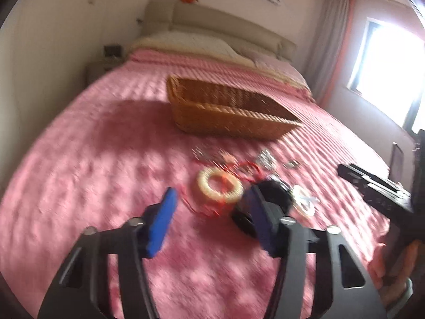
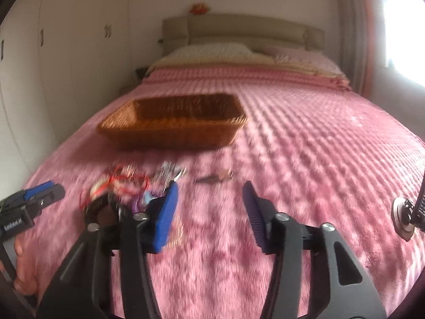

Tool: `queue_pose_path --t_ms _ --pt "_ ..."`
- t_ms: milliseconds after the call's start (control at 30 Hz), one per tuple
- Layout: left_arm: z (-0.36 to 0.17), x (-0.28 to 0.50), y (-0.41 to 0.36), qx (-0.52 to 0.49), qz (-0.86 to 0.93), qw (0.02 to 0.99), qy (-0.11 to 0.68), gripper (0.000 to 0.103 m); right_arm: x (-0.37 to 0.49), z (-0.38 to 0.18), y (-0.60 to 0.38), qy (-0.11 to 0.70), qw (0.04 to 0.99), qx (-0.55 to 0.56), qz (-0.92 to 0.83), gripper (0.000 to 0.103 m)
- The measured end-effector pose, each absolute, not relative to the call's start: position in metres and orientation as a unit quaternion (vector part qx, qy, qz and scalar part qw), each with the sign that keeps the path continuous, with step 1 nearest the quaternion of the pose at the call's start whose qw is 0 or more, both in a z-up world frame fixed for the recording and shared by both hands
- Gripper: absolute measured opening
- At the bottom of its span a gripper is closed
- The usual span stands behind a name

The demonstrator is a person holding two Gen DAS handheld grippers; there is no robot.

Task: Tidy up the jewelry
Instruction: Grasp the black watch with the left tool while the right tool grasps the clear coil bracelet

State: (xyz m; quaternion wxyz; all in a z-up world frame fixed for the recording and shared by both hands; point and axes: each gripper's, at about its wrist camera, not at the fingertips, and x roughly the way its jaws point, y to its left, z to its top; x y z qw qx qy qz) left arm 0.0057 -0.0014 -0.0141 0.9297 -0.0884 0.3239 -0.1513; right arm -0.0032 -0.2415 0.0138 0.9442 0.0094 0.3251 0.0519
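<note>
A pile of jewelry lies on the pink bedspread. In the left wrist view I see a cream bangle, a red cord, silver pieces, a black bangle and a white ring. My left gripper hovers just short of the cream bangle, jaws apart, nothing between the blue pads. My right gripper stands to the right of the pile, jaws apart over bare bedspread. The picture is blurred.
A wicker basket sits on the bed beyond the jewelry, and I see nothing inside it. A small dark piece lies apart from the pile. Pillows and a headboard are at the far end. A window is on the right.
</note>
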Motion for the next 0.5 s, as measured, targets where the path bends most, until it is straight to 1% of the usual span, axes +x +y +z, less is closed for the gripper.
queue_pose_path --t_ms 67,100,167,333,400,500 --pt "-0.015 0.006 -0.005 -0.094 -0.168 0.919 0.345 0.04 -0.002 0.008 -0.239 0.346 0.936 0.003 0.064 0.036" --pt "-0.016 0.008 -0.008 -0.095 -0.174 0.913 0.356 0.037 0.001 0.004 -0.237 0.358 0.931 0.001 0.071 0.03" --pt "-0.015 0.01 -0.013 -0.092 -0.18 0.909 0.365 0.035 0.008 -0.004 -0.234 0.379 0.922 0.0 0.084 0.026" --pt "-0.023 0.029 -0.023 -0.096 -0.192 0.89 0.403 0.035 0.024 -0.019 -0.231 0.424 0.898 0.007 0.118 0.025" --pt "-0.029 0.039 -0.026 -0.107 -0.201 0.878 0.421 0.034 0.029 -0.025 -0.23 0.441 0.888 0.009 0.129 0.025" --pt "-0.038 0.051 -0.033 -0.118 -0.204 0.867 0.44 0.034 0.033 -0.03 -0.228 0.452 0.88 0.008 0.144 0.025"
